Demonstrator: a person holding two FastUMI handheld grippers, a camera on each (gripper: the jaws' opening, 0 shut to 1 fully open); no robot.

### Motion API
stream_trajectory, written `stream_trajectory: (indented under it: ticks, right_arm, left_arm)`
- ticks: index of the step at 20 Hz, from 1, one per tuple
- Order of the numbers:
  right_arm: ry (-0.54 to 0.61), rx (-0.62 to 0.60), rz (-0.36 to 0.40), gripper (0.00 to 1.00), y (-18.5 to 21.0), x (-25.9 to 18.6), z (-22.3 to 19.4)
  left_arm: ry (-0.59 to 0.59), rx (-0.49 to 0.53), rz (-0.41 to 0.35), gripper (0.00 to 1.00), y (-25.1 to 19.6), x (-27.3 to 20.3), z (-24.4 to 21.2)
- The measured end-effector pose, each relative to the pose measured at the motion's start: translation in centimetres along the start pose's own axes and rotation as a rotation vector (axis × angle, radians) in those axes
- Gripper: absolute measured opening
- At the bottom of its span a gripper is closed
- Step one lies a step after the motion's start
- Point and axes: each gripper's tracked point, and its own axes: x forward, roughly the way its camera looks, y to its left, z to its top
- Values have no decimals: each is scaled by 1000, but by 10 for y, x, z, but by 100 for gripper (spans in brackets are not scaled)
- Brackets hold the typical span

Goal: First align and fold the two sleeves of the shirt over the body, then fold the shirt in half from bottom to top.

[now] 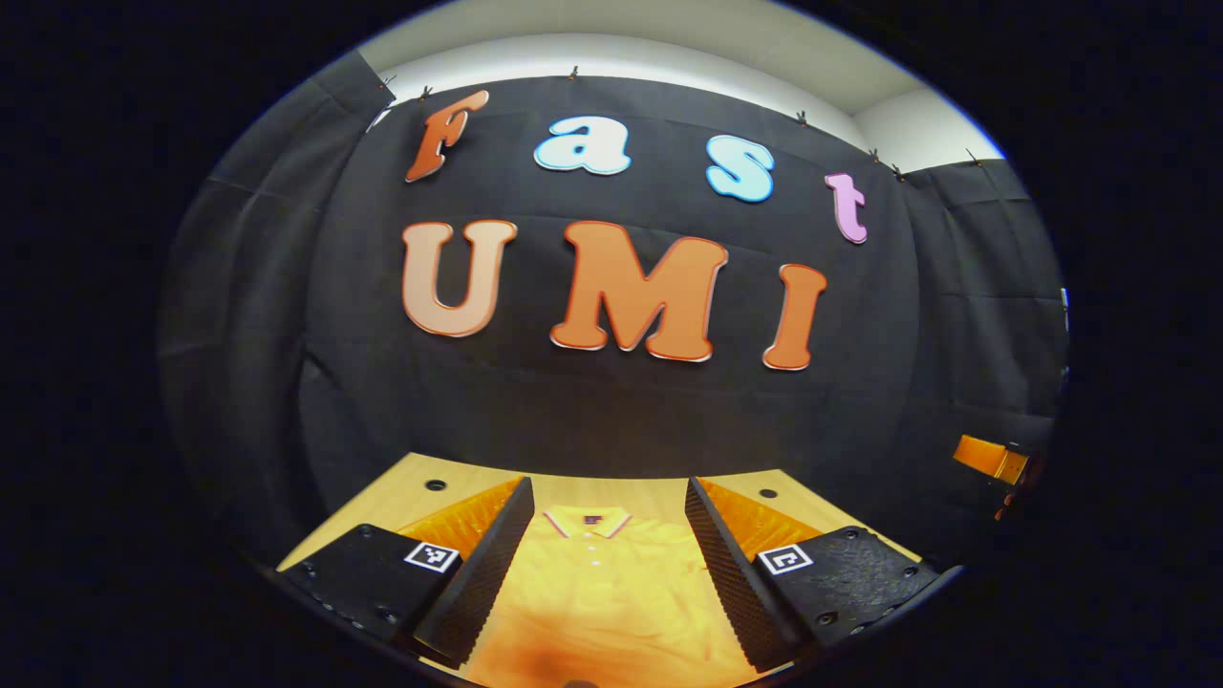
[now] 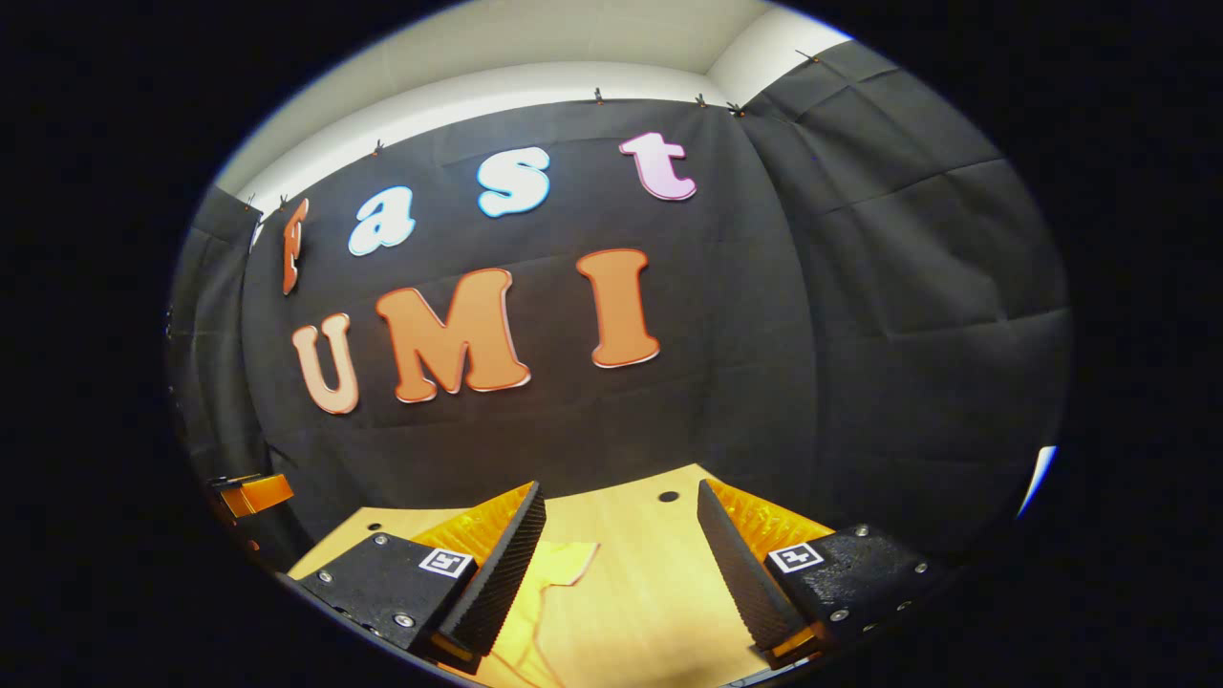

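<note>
Plenty of room here tbh. The left gripper [image 1: 607,564] has its fingers spread wide, nothing between them but the shirt [image 1: 592,592] lying flat on the wooden table [image 1: 659,492], so the way forward is open up to the black cloth wall [image 1: 611,420] at the table's far edge. Same for the right gripper [image 2: 621,573]: fingers apart, bare tabletop [image 2: 640,583] ahead, just a sleeve [image 2: 559,564] poking in by its left finger.
</note>
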Motion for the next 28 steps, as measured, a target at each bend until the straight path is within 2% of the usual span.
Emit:
stream_trajectory:
  ticks: [2, 3, 6, 9, 10, 11, 12, 14, 19, 24, 25, 26, 28]
  right_arm:
    - [0, -1, 33, 100, 27, 0, 11]
    - [3, -1, 39, 97, 34, 1, 14]
    - [16, -16, 41, 100, 54, 10, 19]
    - [12, -77, 39, 100, 68, 26, 16]
    - [14, -97, 48, 96, 73, 32, 14]
    - [17, -114, 61, 100, 78, 39, 10]
    - [20, -123, 78, 97, 83, 48, 9]
    - [42, -119, 103, 97, 86, 69, 5]
    - [62, -81, 113, 97, 77, 121, 3]
    - [59, -86, 146, 97, 81, 151, -3]
    - [65, -95, 145, 100, 81, 155, -6]
    - [72, -100, 148, 97, 82, 157, -7]
    - [82, -138, 150, 97, 83, 162, -10]
  left_arm:
    - [-40, -18, 32, 97, 41, -13, 25]
    - [-60, -34, 55, 97, 58, -17, 36]
    - [-116, -75, 113, 98, 102, -21, 59]
    - [-106, -50, 166, 98, 128, -10, 63]
    - [-103, -37, 182, 98, 134, -6, 64]
    - [-104, -25, 193, 98, 136, 0, 66]
    - [-104, -18, 202, 95, 137, 5, 69]
    - [-90, 0, 215, 98, 135, 21, 67]
    - [-68, 33, 242, 98, 122, 63, 62]
    - [-43, 55, 265, 98, 108, 88, 47]
    - [-32, 49, 265, 98, 106, 91, 44]
    - [-25, 44, 270, 98, 105, 95, 40]
    - [-35, 44, 278, 98, 103, 96, 40]
